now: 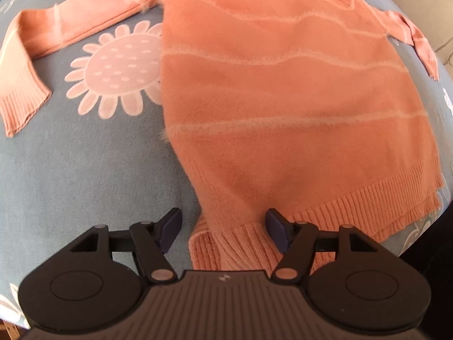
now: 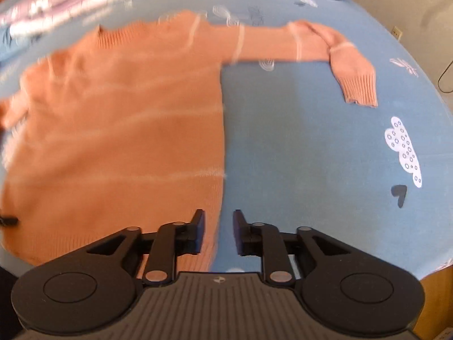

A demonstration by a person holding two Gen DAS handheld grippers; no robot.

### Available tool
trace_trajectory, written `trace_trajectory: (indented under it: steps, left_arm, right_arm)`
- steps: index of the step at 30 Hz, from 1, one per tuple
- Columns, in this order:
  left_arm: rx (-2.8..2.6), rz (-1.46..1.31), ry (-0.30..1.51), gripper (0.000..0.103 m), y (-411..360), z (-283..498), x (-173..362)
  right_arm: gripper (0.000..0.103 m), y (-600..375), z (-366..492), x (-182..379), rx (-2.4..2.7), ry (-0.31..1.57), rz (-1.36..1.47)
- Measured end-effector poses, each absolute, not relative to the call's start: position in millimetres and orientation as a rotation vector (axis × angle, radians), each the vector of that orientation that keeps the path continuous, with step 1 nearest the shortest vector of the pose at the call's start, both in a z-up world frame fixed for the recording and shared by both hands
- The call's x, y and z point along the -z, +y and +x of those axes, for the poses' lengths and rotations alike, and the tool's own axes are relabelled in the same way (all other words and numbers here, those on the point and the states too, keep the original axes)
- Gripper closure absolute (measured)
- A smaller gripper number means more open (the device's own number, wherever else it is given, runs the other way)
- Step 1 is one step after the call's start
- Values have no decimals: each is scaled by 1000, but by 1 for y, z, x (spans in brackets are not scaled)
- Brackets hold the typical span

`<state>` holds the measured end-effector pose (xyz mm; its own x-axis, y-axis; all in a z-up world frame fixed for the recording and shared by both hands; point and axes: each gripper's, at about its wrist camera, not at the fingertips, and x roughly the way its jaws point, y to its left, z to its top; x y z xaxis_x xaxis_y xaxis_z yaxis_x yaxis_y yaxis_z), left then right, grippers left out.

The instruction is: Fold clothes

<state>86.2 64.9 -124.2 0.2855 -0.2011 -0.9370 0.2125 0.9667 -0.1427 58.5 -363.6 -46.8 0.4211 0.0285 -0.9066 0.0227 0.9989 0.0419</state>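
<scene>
Orange knit: a fuzzy sweater (image 1: pixel 283 90) with pale wavy stripes, spread flat on a bed under a blue flower-print sheet (image 1: pixel 85 175), both sleeves out to the sides.
Long axis: hem nearest both tongs, collar at the far end; the body runs straight away from them.
Left tongs (image 1: pixel 223 226): jaws well apart, holding nothing. The ribbed hem corner (image 1: pixel 226 243) lies between and under the pads, bunched in a small fold. Not pressed on it as far as I can see.
Right tongs (image 2: pixel 218 226): jaws part open with a clear gap, holding nothing. The sweater's side edge (image 2: pixel 222 141) runs up from just inside the gap; one pad over knit, the other over bare sheet. View motion-blurred.
Nearer hand: each sits at its own hem corner; the left looks better seated on the fabric.
Far sleeve (image 2: pixel 354 76): bent at the cuff, well apart from the right tongs.
Judgement: both hem corners look ready to be pinched, then carried toward the collar.
</scene>
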Motion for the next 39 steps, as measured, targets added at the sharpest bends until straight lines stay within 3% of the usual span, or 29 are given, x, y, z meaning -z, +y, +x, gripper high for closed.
trace_trajectory:
  steps: [2, 3, 4, 7, 11, 17, 20, 30, 32, 33, 34, 37, 39]
  left_arm:
    - [278, 6, 1249, 38, 67, 82, 123]
    - [275, 7, 1247, 38, 67, 80, 122]
    - [272, 8, 1245, 38, 68, 78, 121]
    - [304, 107, 1189, 38, 58, 63, 111]
    - [487, 445, 1071, 36, 22, 29, 97]
    - [691, 886, 974, 34, -15, 0, 116]
    - [734, 973, 976, 34, -22, -2, 129]
    - [693, 1021, 925, 31, -14, 9, 132]
    - [703, 1024, 908, 37, -13, 7, 134]
    - [705, 980, 936, 52, -11, 10, 133]
    - [699, 910, 988, 70, -7, 17, 131]
    - [632, 801, 1039, 87, 6, 29, 121]
    - [603, 769, 1040, 90, 15, 30, 110]
  right_arm:
    - [68, -360, 51, 55, -45, 1141, 99]
    - [58, -352, 48, 59, -73, 1147, 97]
    - [56, -345, 45, 63, -101, 1152, 95]
    - [56, -300, 32, 73, -244, 1148, -94]
    - [56, -237, 4, 90, -470, 1119, -438]
    - [53, -187, -17, 113, -629, 1052, -810]
    - [45, -183, -20, 115, -650, 994, -895]
    - [43, -191, -31, 119, -590, 883, -1018]
    - [45, -188, -34, 117, -610, 861, -1068]
    - [60, -187, -31, 116, -600, 879, -1053]
    - [92, -188, -26, 116, -582, 911, -1020]
    - [92, -190, -13, 111, -576, 982, -926]
    - [92, -193, -6, 95, -582, 1011, -830]
